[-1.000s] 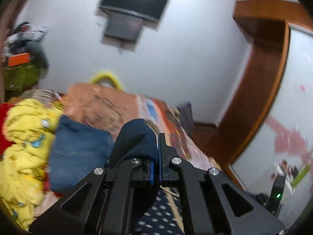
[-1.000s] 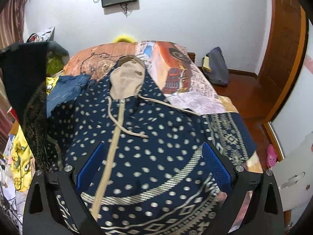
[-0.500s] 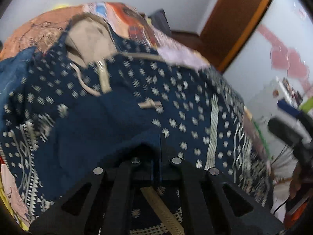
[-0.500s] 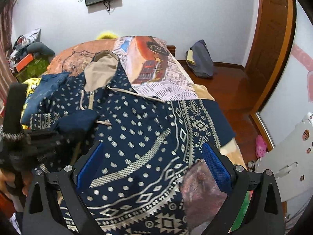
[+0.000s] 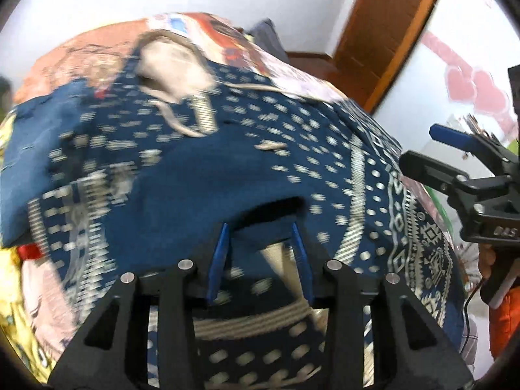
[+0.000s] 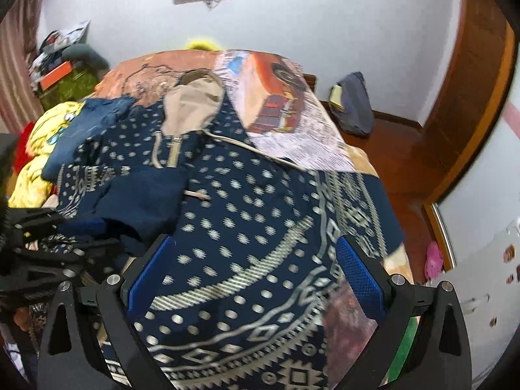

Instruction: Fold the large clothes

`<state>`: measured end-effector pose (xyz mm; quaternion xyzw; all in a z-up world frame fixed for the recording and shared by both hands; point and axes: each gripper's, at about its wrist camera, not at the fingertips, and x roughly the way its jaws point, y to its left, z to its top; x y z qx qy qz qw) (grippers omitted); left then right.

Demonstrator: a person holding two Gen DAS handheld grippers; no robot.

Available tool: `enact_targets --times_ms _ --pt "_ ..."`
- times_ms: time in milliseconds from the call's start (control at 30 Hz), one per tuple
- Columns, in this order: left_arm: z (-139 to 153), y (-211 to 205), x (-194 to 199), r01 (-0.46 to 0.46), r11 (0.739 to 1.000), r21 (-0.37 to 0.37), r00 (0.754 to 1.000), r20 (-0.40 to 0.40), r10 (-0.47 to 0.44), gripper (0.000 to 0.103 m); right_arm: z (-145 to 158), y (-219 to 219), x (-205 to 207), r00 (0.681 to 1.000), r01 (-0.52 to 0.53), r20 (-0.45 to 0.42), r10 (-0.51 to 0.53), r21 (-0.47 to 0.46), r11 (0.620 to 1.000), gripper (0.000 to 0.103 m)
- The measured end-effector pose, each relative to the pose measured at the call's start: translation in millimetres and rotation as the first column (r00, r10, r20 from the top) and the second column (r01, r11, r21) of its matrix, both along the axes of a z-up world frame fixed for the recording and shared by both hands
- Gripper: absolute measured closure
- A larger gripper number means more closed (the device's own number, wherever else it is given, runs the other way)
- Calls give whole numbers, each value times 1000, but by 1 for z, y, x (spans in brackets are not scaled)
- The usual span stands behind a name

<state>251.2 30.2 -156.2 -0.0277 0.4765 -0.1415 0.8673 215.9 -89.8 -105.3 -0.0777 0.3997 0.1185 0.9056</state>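
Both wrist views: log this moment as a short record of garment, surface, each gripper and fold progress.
garment: navy patterned hoodie, tan hood lining, spread zipper-up
surface: bed with printed cover
left gripper: jaws have just been opening, apart over the folded-in sleeve; pads not pressing cloth
right gripper: open, nothing held, above the hem
fold progress: one sleeve laid across the chest; the other side still flat

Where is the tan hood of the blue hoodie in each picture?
Left wrist view: the tan hood is upper left of middle, blurred, at the far end of the blue hoodie.
Right wrist view: the tan hood is upper middle, a little left, on the bed's orange cover.
Shared landmark: the brown wooden door frame, on the right in both.
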Motion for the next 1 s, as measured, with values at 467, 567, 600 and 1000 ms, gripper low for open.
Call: enact_targets --times_ms 467,567,600,1000 --pt "-9 158 -59 -352 934 61 936 27 351 55 -34 146 7 922 -387 -95 376 -161 908 5" --pt "-22 169 -68 -378 923 78 926 6 378 55 -49 173 9 896 -442 -138 421 -195 876 6" --pt "-26 171 -72 -384 920 78 923 0 385 55 -51 179 10 891 -452 -150 428 -201 869 6" --pt "-42 180 -81 -404 913 52 913 -31 406 55 -78 213 18 848 -529 -182 497 -263 807 32"
